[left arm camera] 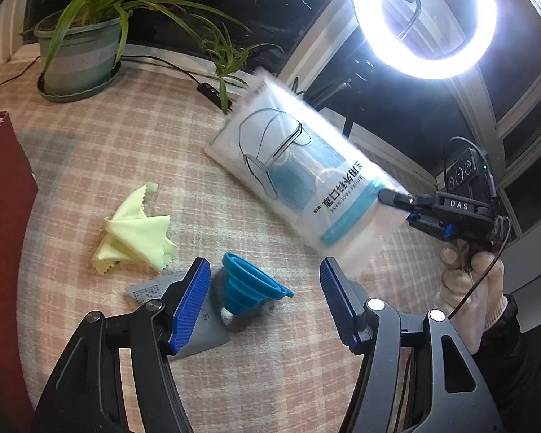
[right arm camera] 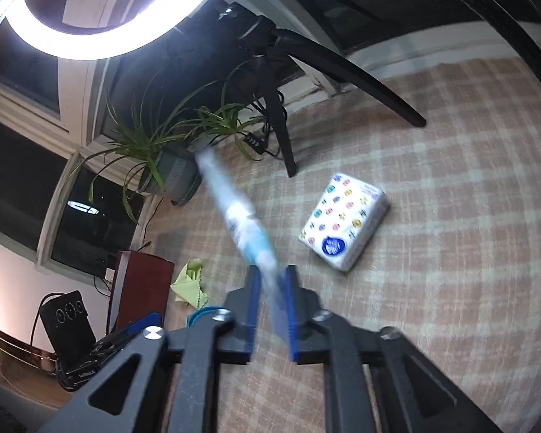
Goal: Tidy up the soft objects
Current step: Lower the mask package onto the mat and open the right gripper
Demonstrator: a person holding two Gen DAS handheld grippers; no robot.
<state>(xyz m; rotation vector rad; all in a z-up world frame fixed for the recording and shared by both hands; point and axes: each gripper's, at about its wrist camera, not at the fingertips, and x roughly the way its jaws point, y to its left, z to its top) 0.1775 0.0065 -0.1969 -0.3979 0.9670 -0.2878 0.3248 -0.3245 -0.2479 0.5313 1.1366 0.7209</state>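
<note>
My right gripper (right arm camera: pixel 273 276) is shut on the edge of a clear pack of face masks (right arm camera: pixel 234 213) and holds it in the air above the table; the pack (left arm camera: pixel 299 169) is blurred in the left wrist view, with the right gripper (left arm camera: pixel 387 195) at its lower right corner. My left gripper (left arm camera: pixel 265 270) is open and empty, low over a blue folding funnel (left arm camera: pixel 250 285). A yellow-green cloth (left arm camera: pixel 137 231) lies crumpled left of the funnel. A grey packet (left arm camera: pixel 198 324) lies under the left finger. A white tissue pack (right arm camera: pixel 344 225) with coloured dots lies on the checked tablecloth.
A dark red box (left arm camera: pixel 3 216) stands at the left table edge. A potted plant (left arm camera: pixel 79 54) stands at the back left. A ring light (left arm camera: pixel 425 18) on a black tripod (right arm camera: pixel 285 108) stands at the back, with a cable and switch (left arm camera: pixel 209 90) on the table.
</note>
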